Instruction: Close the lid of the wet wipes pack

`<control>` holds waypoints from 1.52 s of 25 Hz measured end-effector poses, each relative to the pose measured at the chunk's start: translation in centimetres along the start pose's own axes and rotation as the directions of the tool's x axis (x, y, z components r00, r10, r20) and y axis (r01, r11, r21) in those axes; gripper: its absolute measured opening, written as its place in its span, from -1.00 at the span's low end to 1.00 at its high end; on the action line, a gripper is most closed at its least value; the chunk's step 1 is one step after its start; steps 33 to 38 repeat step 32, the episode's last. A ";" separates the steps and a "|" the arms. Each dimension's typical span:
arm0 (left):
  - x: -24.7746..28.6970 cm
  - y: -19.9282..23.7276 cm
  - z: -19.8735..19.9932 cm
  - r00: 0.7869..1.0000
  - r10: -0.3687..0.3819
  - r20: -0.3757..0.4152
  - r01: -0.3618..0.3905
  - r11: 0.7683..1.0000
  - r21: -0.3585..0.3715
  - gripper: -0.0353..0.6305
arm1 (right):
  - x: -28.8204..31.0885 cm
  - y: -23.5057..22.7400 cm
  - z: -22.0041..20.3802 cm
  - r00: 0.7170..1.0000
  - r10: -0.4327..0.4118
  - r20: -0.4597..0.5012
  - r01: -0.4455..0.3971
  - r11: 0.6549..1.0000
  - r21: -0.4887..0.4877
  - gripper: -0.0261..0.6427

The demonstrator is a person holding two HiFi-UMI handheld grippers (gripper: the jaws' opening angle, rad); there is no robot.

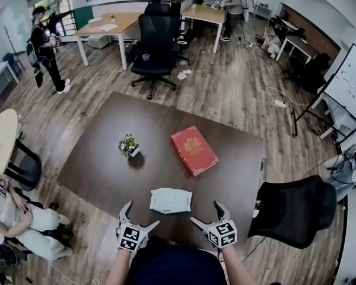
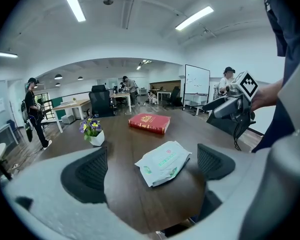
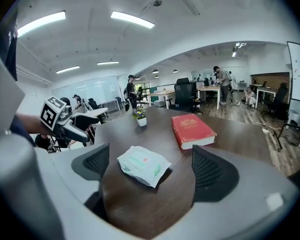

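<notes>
The wet wipes pack (image 1: 171, 200) lies flat on the dark brown counter (image 1: 95, 165), near the edge closest to the person and roughly midway between the two grippers. It is a soft whitish pouch with green print, its printed face up; that face looks flat, though the views are not sharp enough to tell how the lid sits. The left gripper (image 1: 142, 214) hangs just off the near edge at the pack's left, angled down toward the counter, its fingers (image 2: 85, 174) spread wide with nothing gripped. In the left gripper view the pack shows in the gap between them but lies further out on the counter, clear of both pads. The right gripper (image 1: 204, 212) is at the pack's right, also tilted down, its fingers (image 3: 214, 174) apart and empty. In the right gripper view the pack again shows ahead of and between the pads, touching neither. Further out on the counter a red book (image 1: 193, 150) lies flat, well apart from the pack, and a small white pot of purple and yellow flowers (image 1: 129, 145) stands upright left of the book. A black office chair (image 1: 293, 209) stands beside the counter's right edge.
</notes>
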State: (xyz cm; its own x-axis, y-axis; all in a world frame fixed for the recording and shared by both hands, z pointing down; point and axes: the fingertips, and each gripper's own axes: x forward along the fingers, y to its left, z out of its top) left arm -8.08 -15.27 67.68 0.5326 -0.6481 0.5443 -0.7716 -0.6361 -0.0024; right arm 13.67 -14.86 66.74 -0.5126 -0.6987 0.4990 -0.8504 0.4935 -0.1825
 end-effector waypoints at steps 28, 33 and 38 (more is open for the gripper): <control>-1.1 -1.7 -0.4 0.999 -0.029 0.013 0.029 1.000 -0.002 0.79 | -0.8 1.0 -0.2 1.000 0.013 0.018 -0.013 1.000 0.018 0.66; -1.3 -2.1 -0.5 0.999 -0.031 0.013 0.031 1.000 -0.005 0.79 | -1.0 1.2 -0.4 1.000 0.018 0.019 -0.018 0.999 0.031 0.65; -1.3 -2.1 -0.5 0.999 -0.031 0.013 0.031 1.000 -0.005 0.79 | -1.0 1.2 -0.4 1.000 0.018 0.019 -0.018 0.999 0.031 0.65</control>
